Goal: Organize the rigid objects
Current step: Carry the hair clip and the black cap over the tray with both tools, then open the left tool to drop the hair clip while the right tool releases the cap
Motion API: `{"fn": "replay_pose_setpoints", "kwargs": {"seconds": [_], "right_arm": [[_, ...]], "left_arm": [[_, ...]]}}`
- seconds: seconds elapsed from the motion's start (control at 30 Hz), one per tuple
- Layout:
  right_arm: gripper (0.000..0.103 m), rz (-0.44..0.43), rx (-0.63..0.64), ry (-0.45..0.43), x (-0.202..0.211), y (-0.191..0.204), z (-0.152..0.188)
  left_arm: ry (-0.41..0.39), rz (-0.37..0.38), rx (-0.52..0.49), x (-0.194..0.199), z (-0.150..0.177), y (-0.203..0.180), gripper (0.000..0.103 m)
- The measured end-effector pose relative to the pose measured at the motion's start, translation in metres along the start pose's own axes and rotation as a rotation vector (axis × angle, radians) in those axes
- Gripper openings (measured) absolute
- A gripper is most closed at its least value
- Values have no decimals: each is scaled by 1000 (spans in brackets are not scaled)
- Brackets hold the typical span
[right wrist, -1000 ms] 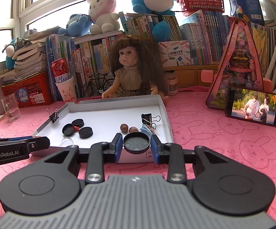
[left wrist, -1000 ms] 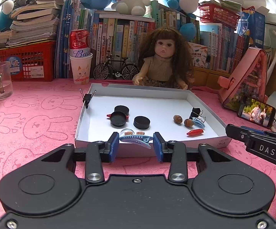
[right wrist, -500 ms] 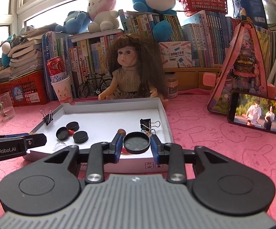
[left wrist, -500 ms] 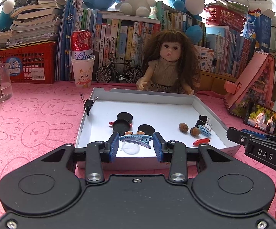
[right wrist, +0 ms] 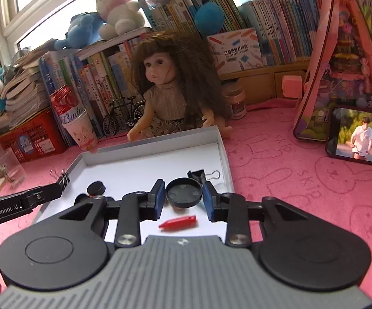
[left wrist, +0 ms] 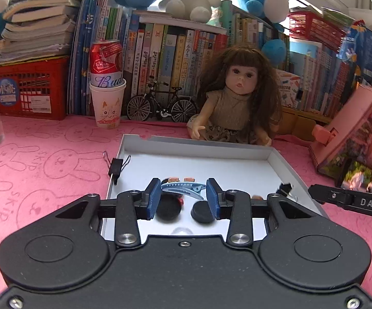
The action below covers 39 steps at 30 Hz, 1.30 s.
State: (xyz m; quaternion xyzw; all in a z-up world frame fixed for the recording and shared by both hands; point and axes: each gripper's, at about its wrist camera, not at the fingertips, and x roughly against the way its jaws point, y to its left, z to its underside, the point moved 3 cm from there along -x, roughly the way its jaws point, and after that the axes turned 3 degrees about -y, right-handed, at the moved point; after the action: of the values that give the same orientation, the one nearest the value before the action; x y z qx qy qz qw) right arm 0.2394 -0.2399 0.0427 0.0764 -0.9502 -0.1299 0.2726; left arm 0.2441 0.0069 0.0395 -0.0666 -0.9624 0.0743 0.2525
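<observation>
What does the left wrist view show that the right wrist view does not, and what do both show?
Only the left wrist view: the left gripper clamping a blue hair clip. Only the right wrist view: the right gripper clamping a black round lid, and a red cap lying below it. Both: the white tray, the doll and the model bicycle.

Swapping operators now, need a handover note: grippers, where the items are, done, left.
Left gripper: shut on the light-blue toothed hair clip, over the shallow white cardboard tray.
Right gripper: shut on the round black plastic lid, over the same tray.
In the tray: black round caps, a red pointed cap, black binder clips on its side walls.
Done: both items picked up.
Left: set both down in the tray, likely beside like items.
</observation>
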Motion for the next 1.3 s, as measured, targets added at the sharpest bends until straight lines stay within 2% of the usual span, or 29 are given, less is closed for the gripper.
{"fn": "replay_pose_setpoints", "kwargs": {"seconds": [0.1, 0.27, 0.63, 1.3], "right_arm": [[37, -19, -16, 21, -12, 0, -11], [38, -53, -20, 81, -39, 8, -22], [38, -30, 6, 139, -80, 18, -18], [40, -32, 110, 107, -80, 34, -11]], "left_arm": [[40, 12, 45, -21, -10, 4, 36], [81, -9, 45, -54, -18, 3, 36], [155, -7, 60, -99, -13, -3, 36], [135, -15, -12, -100, -3, -10, 37]]}}
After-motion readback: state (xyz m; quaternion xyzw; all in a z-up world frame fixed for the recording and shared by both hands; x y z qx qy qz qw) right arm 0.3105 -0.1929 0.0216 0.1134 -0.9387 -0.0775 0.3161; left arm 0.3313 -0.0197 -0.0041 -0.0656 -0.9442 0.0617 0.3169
